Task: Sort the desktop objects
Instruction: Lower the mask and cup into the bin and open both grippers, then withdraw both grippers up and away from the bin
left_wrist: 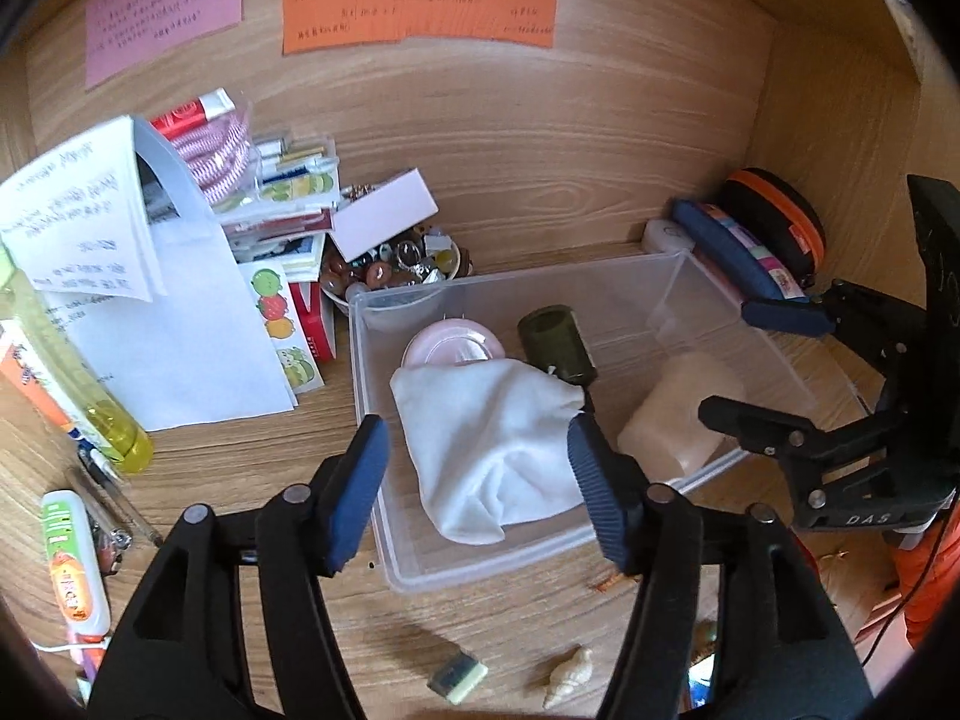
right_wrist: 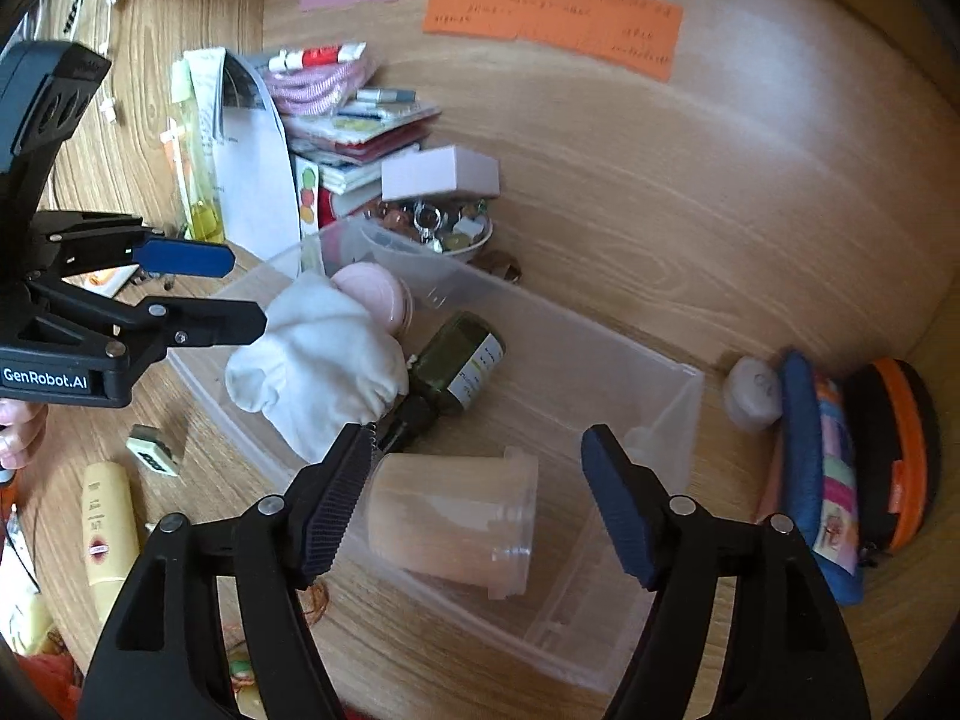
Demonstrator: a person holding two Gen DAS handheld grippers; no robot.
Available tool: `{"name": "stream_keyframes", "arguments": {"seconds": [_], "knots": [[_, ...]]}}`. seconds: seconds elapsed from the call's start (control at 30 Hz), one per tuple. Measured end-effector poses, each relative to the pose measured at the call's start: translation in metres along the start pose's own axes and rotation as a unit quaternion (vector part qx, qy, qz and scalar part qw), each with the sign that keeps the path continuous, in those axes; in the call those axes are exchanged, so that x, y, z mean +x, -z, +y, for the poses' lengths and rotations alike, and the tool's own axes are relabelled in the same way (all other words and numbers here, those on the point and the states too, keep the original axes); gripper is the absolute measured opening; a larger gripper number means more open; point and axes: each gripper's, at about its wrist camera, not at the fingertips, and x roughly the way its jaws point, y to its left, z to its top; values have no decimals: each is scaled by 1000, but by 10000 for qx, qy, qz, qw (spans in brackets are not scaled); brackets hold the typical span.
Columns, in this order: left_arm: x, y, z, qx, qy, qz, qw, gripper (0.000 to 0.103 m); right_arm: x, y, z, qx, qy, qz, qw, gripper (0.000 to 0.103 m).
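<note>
We find both grippers, left (left_wrist: pixel 477 492) and right (right_wrist: pixel 477 501), released above the clear bin (left_wrist: pixel 384 504); white cloth (left_wrist: pixel 489 450) lies inside it.

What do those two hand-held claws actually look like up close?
Both are black plastic. The left claw and right claw have two linkage fingers with silver rivets, tipped by ribbed dark-blue pads. The left body reads "GenRobot.AI"; the right shows "DAS". Orange clothing shows beside the right one.
</note>
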Motion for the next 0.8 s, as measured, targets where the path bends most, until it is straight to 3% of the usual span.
{"name": "stream_keyframes", "arguments": {"seconds": [0.13,0.2,0.6,0.8], "knots": [[-20,4,-8,85,-117,-177,9997,68,-20,3,-1,127,148,-185,9996,81],[-30,6,-11,114,-172,-282,9994,73,-30,4,-3,193,206,-261,9993,82],[-87,39,-23,47,-499,-710,9962,79,-99,40,-5,652,266,-753,9947,87],[-105,61,-31,81,-781,-861,9932,90,-117,63,7,662,292,-836,9939,88]]}}
